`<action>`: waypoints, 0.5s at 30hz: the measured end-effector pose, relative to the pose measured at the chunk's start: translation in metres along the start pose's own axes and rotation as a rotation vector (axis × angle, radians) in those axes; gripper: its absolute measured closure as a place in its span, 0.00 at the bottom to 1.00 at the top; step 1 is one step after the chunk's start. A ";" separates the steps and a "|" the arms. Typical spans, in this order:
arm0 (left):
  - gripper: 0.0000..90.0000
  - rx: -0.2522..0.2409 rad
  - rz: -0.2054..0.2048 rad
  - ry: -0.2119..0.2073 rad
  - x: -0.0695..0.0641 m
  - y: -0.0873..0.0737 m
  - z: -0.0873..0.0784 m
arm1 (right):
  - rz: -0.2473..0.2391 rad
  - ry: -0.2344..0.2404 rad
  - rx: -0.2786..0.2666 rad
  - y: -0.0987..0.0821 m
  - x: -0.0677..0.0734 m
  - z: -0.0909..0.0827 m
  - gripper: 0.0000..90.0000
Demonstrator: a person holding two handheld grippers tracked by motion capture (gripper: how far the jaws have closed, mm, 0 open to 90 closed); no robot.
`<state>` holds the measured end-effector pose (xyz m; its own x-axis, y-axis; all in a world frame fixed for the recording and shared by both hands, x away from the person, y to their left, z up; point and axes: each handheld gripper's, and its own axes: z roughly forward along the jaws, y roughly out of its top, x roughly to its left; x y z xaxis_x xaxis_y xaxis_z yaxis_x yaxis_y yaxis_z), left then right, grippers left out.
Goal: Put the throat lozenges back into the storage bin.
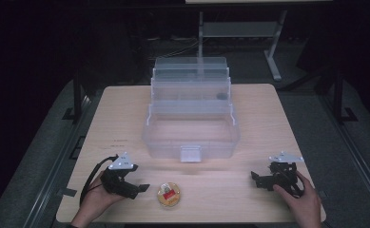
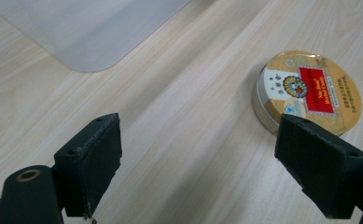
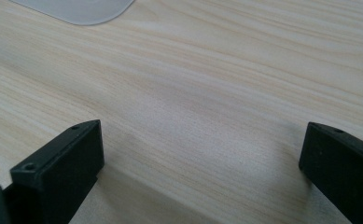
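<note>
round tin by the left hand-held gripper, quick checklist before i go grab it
1. Left hand-held gripper open wide enough for the tin: ok.
2. Round tin between the jaws: not ok, it sits off beside the right-hand jaw in the left gripper view.
3. Tin lying flat, lid up, on the table: ok.
4. Path to the tin free of other things: ok.
5. Clear plastic box open to receive it: ok.
6. Right hand-held gripper open, holding nothing: ok.

The round tin has a gold lid with a red label and silver wall; the box is clear, frosted plastic; the table is pale wood-grain; both grippers' jaws are black.
</note>
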<state>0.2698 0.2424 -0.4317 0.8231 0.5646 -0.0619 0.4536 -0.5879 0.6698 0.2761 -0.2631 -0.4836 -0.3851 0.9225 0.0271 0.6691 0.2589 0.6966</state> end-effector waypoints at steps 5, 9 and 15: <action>0.16 0.001 0.011 -0.010 -0.003 0.005 0.002 | 0.000 0.000 0.000 0.000 0.000 0.000 0.00; 0.16 0.000 0.022 -0.018 -0.006 0.010 0.005 | 0.000 0.000 0.000 0.000 0.000 0.000 0.00; 0.16 0.002 0.037 -0.029 -0.009 0.015 0.008 | 0.000 0.000 0.000 0.000 0.000 0.000 0.00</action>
<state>0.2723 0.2237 -0.4271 0.8492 0.5249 -0.0586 0.4231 -0.6097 0.6702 0.2762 -0.2631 -0.4836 -0.3851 0.9225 0.0269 0.6689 0.2590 0.6968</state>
